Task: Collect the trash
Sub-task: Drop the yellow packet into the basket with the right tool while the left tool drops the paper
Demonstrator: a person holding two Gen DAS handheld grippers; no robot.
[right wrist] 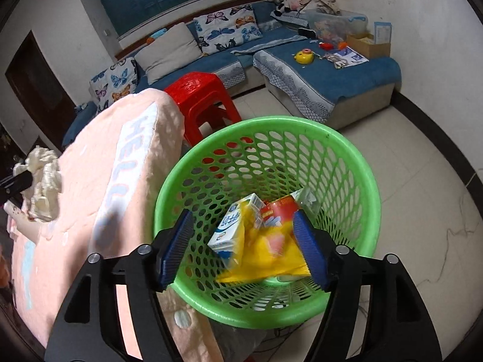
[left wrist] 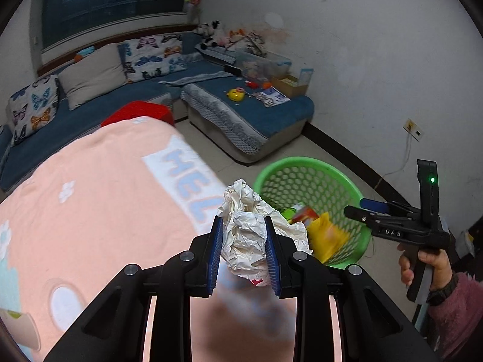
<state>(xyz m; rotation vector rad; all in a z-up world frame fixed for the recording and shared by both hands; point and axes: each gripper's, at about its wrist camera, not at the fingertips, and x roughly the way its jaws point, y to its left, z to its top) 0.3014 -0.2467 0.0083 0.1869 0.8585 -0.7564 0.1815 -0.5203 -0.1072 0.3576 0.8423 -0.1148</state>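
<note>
My left gripper [left wrist: 243, 223] is shut on a crumpled white paper ball [left wrist: 244, 241], held above the edge of the pink blanket, just left of the green mesh basket [left wrist: 302, 161]. The right wrist view shows the same paper ball [right wrist: 42, 181] at the far left. My right gripper [right wrist: 241, 215] hangs open over the basket [right wrist: 271, 120], its pads not pressing on anything. Below and between its fingers, inside the basket, are a blurred yellow wrapper [right wrist: 265, 253], a white and blue carton [right wrist: 229, 232] and a red packet [right wrist: 280, 208]. The left wrist view shows the right gripper [left wrist: 356, 206] beside the basket.
A pink "HELLO" blanket [left wrist: 90, 196] covers the surface on the left. A red plastic stool [right wrist: 196, 90] stands behind the basket. A blue corner sofa [left wrist: 241, 111] with cushions and toys lines the far wall. A hand in a pink sleeve [left wrist: 452, 316] grips the right handle. Tiled floor lies on the right.
</note>
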